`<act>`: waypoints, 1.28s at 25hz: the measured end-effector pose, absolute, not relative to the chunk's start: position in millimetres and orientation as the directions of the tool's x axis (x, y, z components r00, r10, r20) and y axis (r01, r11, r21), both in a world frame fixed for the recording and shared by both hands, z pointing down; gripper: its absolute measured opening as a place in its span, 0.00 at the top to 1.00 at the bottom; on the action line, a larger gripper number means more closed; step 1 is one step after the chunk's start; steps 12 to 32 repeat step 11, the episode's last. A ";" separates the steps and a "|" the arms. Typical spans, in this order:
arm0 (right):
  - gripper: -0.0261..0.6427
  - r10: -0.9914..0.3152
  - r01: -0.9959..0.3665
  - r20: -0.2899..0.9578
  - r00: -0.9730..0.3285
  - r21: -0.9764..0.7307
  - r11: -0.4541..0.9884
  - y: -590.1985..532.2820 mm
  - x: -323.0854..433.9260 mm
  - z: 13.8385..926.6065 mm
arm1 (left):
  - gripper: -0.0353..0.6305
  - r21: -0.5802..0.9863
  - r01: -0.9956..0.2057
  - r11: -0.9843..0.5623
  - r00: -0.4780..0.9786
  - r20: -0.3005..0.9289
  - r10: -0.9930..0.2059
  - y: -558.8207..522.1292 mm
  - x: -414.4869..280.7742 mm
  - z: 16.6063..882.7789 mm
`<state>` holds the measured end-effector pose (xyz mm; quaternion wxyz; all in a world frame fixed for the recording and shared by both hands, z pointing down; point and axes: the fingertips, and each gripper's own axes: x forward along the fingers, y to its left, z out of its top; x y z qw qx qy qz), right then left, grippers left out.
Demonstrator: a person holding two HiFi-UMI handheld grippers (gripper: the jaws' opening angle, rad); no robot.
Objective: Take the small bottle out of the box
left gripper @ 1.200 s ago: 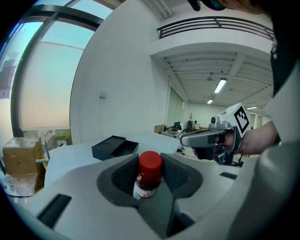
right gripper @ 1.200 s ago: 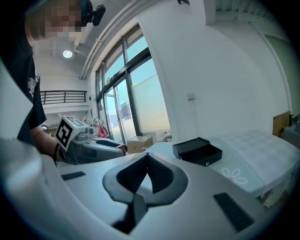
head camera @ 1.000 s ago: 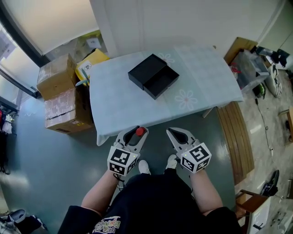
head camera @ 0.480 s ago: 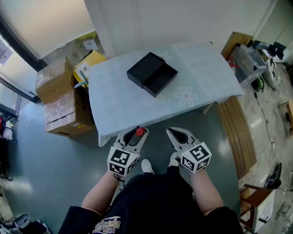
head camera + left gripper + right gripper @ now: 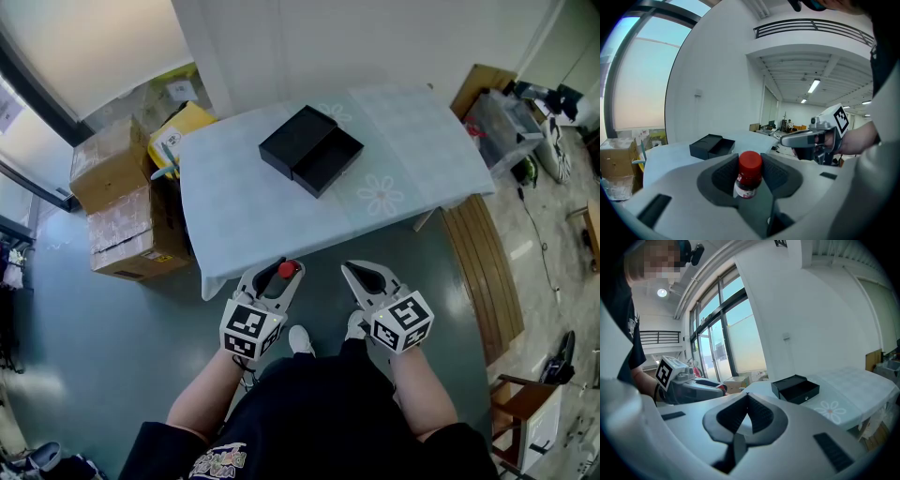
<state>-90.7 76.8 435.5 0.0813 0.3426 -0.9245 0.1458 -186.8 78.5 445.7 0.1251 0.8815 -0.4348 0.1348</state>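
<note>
The small bottle (image 5: 749,174) has a red cap and dark contents; my left gripper (image 5: 281,272) is shut on it, held low in front of the person's body, short of the table. In the head view the bottle (image 5: 287,270) shows as a red cap between the left jaws. My right gripper (image 5: 367,276) is beside it, shut with nothing between its pads (image 5: 749,416). The black box (image 5: 312,152) lies open on the table (image 5: 244,216), its tray slid out to the right; the box (image 5: 711,145) shows far off in the left gripper view, and the box (image 5: 795,388) in the right gripper view.
Cardboard boxes (image 5: 117,202) are stacked on the floor left of the table. A wooden bench (image 5: 487,281) stands at the right, with clutter and a plastic bin (image 5: 506,127) behind it. The person's feet (image 5: 300,339) are on grey floor below the grippers.
Both grippers hold their places with the bottle still gripped. The head view has shifted slightly, so the table and box sit a little further left and up.
</note>
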 end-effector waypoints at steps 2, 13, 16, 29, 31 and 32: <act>0.93 -0.611 -0.658 0.250 -0.751 -0.212 0.723 76.8 -90.9 435.6 | 0.70 0.103 -0.800 -0.592 0.586 0.345 -0.733 78.3 -187.3 445.8; 0.93 -0.615 -0.662 0.249 -0.748 -0.212 0.719 76.8 -95.8 436.7 | 0.70 0.106 -0.801 -0.589 0.585 0.345 -0.734 78.7 -193.2 448.2; 0.93 -0.615 -0.662 0.249 -0.748 -0.212 0.719 76.8 -95.8 436.7 | 0.70 0.106 -0.801 -0.589 0.585 0.345 -0.734 78.7 -193.2 448.2; 0.93 -0.615 -0.662 0.249 -0.748 -0.212 0.719 76.8 -95.8 436.7 | 0.70 0.106 -0.801 -0.589 0.585 0.345 -0.734 78.7 -193.2 448.2; 0.93 -0.615 -0.662 0.249 -0.748 -0.212 0.719 76.8 -95.8 436.7 | 0.70 0.106 -0.801 -0.589 0.585 0.345 -0.734 78.7 -193.2 448.2; 0.93 -0.615 -0.662 0.249 -0.748 -0.212 0.719 76.8 -95.8 436.7 | 0.70 0.106 -0.801 -0.589 0.585 0.345 -0.734 78.7 -193.2 448.2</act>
